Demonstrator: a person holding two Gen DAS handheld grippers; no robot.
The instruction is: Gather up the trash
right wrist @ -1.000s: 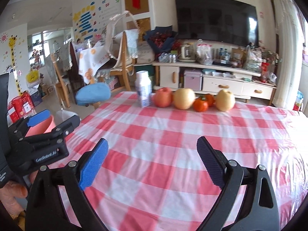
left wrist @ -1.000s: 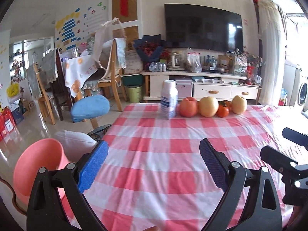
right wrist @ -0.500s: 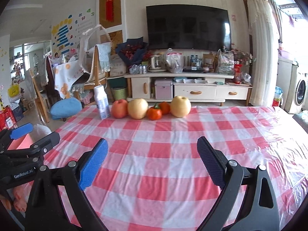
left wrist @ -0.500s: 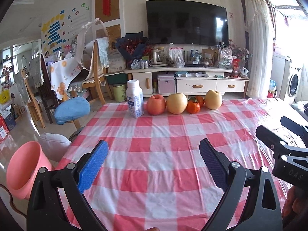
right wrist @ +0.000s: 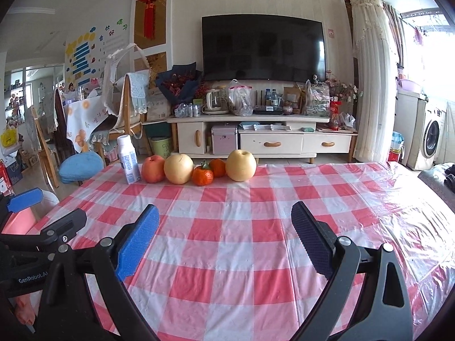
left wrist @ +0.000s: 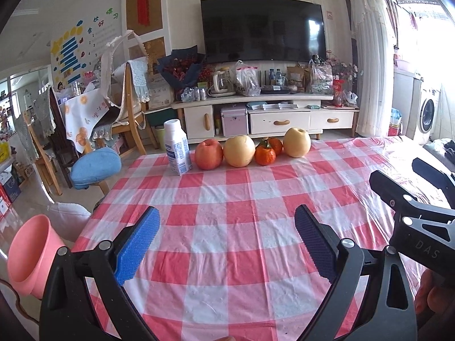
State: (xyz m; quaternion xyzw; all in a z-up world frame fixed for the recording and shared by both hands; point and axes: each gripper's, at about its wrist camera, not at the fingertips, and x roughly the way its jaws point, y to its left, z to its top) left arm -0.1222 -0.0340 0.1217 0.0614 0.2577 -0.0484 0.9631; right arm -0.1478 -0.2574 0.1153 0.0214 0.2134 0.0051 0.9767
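Note:
A white bottle with a blue label (left wrist: 177, 150) stands upright at the far left of the red-checked table (left wrist: 236, 227); it also shows in the right wrist view (right wrist: 128, 160). My left gripper (left wrist: 227, 238) is open and empty, hovering over the near part of the table. My right gripper (right wrist: 224, 236) is open and empty, beside it on the right. A pink bin (left wrist: 28, 258) stands on the floor by the table's left edge, just left of my left gripper.
A red apple (left wrist: 209, 154), two yellow pears (left wrist: 239, 150) and two tangerines (left wrist: 265, 155) line the far edge beside the bottle. A blue stool (left wrist: 95, 167) and wooden chairs (left wrist: 128, 113) stand left of the table. A TV cabinet (left wrist: 267, 116) is behind.
Both views have swung right, so the bottle and fruit have shifted left in view. Both grippers stay open and empty.

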